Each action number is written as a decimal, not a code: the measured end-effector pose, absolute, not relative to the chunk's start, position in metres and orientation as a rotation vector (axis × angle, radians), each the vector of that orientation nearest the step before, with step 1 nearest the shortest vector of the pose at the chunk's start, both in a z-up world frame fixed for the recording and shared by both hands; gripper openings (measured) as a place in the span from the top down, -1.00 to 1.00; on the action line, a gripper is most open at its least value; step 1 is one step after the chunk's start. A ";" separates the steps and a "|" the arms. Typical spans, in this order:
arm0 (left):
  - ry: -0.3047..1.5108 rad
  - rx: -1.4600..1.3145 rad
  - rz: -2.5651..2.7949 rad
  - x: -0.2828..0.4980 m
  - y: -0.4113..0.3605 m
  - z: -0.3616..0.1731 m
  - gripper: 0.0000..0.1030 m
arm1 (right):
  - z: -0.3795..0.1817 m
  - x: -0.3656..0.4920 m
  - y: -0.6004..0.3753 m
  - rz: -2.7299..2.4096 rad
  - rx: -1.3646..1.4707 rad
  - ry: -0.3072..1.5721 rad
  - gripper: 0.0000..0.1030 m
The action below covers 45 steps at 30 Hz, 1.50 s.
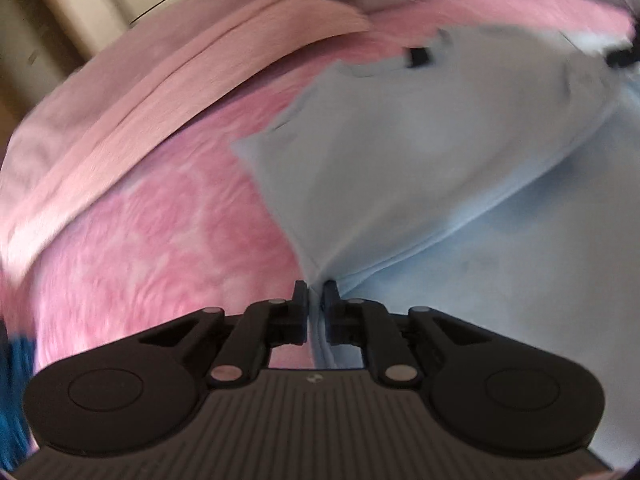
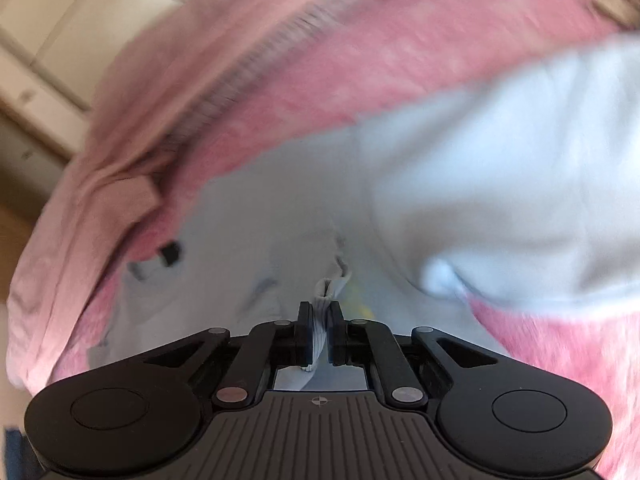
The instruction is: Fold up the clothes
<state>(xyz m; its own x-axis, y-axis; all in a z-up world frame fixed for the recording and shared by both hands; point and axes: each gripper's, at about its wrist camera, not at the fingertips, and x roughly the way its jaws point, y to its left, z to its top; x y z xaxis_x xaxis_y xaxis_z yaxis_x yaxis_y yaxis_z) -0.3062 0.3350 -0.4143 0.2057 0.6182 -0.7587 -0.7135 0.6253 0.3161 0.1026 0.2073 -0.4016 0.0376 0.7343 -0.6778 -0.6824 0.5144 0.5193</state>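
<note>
Left wrist view, nearest first: the left gripper (image 1: 316,292) has its fingers (image 1: 300,300) drawn almost together, and a thin edge of the pale blue garment (image 1: 420,152) runs up through the slit between them, so I read it as pinched there. Just beyond, that garment spreads out to the right over a fluffy pink tie-dye blanket (image 1: 160,240), with one layer already turned over itself along a slanting crease. Further off lies a paler pink cloth (image 1: 160,92), loosely heaped along the blanket's far side, and behind that a cream cupboard front (image 1: 60,20).

From the right wrist view, the right gripper (image 2: 319,312) is likewise clamped tight, with a bunched, ribbed edge of the same blue garment (image 2: 500,160) sticking up between its fingers (image 2: 306,320). Past it the cloth lifts and billows to the right, blurred, above the pink blanket (image 2: 400,60).

My guess is the fold is only begun: both hands have a corner or edge, one turn of cloth shows, and the piece is far from a neat flat packet. The paler pink cloth looks unfolded too, so it may be waiting its turn.
</note>
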 end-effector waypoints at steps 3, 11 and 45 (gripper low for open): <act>1.014 -0.198 0.930 -0.310 0.335 -0.425 0.84 | -0.407 0.095 0.213 1.067 -0.027 1.061 0.90; 0.878 -0.503 0.923 -0.330 0.368 -0.387 0.56 | -0.413 0.101 0.211 1.007 -0.007 1.125 0.48; 1.057 -0.452 0.946 -0.289 0.361 -0.418 0.52 | -0.414 0.074 0.210 1.083 -0.407 1.006 0.26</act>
<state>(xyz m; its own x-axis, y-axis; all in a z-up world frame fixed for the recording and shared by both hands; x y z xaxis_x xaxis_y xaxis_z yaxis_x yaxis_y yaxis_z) -0.2890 0.3613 -0.4177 0.1663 0.4353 -0.8848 -0.8311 0.5448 0.1118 0.0739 0.2103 -0.4141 0.1054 0.5383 -0.8361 -0.8737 0.4517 0.1806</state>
